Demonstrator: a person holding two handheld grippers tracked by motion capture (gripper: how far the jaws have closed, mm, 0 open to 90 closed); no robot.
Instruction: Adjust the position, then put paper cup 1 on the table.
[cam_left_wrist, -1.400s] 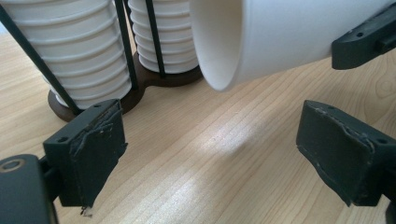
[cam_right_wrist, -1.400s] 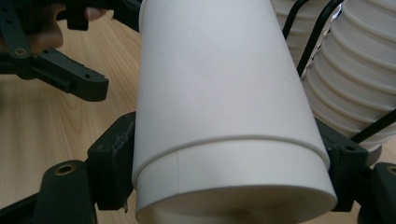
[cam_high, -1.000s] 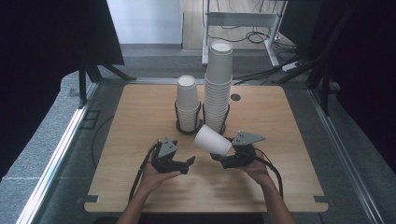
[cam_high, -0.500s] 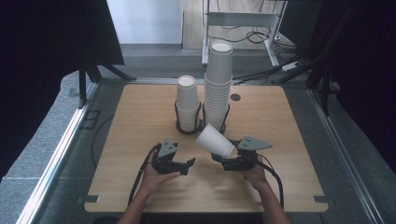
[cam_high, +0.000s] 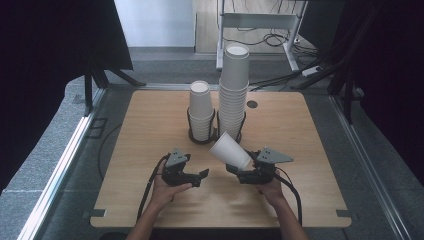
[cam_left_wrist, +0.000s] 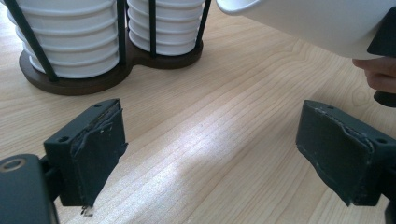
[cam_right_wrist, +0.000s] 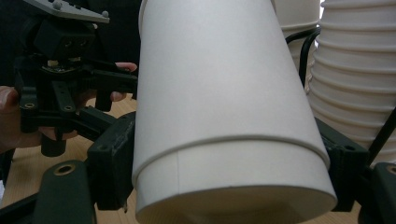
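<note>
A single white paper cup lies tilted, mouth up and to the left, with my right gripper shut on its lower part. In the right gripper view the cup stands between both black jaws, which press on its sides. My left gripper rests low over the wooden table, open, with nothing between its pads. The cup's rim hangs above and to the right of it. Behind both stand a short cup stack and a tall cup stack in a black wire holder.
The holder's dark base sits close in front of the left gripper. The left gripper and its hand lie just left of the held cup. Bare wood surrounds the holder; table edges and metal rails border it.
The right hand has shifted slightly right and toward the near edge with the cup still held. The left gripper has stayed put.
</note>
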